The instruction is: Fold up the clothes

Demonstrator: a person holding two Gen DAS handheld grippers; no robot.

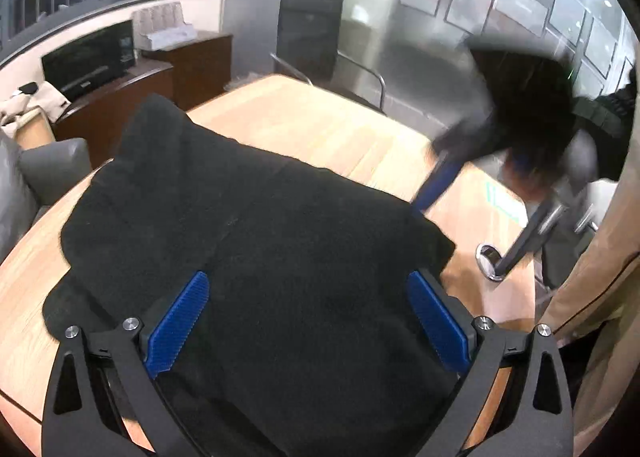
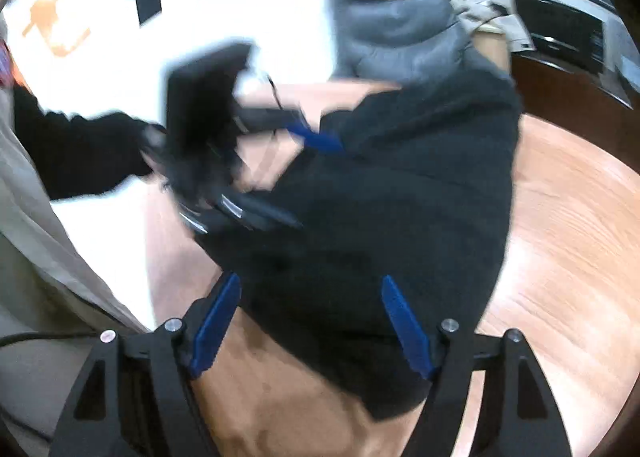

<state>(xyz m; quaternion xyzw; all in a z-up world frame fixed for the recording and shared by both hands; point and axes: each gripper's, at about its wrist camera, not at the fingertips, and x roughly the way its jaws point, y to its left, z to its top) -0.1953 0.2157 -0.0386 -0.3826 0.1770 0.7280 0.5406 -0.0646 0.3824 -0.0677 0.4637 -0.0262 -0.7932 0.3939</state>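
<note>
A black garment (image 1: 256, 241) lies bunched on a wooden table (image 1: 320, 125). Left gripper (image 1: 308, 321) hovers over it, jaws apart. The left view alone shows a far monitor (image 1: 90, 57); the right gripper (image 2: 312, 329), also spread, faces blurred wall lettering, unreadable.

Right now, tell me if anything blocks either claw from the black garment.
Nothing visible does. The left claw and right claw are both open right over the garment, which lies on the table.

The garment (image 1: 248, 225) lies on the table (image 1: 320, 125); chair (image 1: 310, 33) apparently behind.
</note>
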